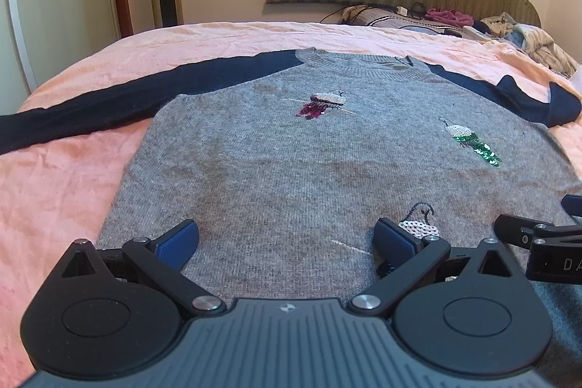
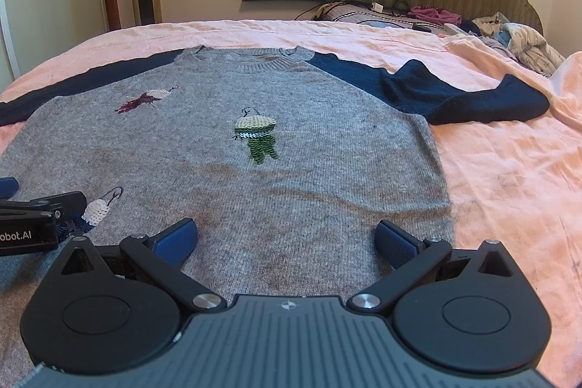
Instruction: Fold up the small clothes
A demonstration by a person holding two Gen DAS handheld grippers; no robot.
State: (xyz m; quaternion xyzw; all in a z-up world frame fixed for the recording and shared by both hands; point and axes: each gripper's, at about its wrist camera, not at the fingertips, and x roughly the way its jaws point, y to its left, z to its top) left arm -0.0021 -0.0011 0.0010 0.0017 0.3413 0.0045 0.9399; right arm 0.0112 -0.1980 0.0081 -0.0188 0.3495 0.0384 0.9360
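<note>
Sweater, grey body with navy sleeves, lies flat face-up on the pink bed; no fold made yet. Left tongs and right tongs both spread wide, empty, low over the hem side by side. Likely next: pinch a hem corner or sleeve and fold inward. Right sleeve is bunched, needs smoothing. Clutter by the headboard sits well apart.

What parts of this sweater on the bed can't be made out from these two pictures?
- Sweater hem: hidden behind the left claw in the left wrist view and behind the right claw in the right wrist view.
- Long dark sleeve: its cuff is cut off by the left edge of both views.
- White sequin patch: partly covered by a claw finger in the left wrist view.
- Pile by the headboard: too small to identify.
</note>
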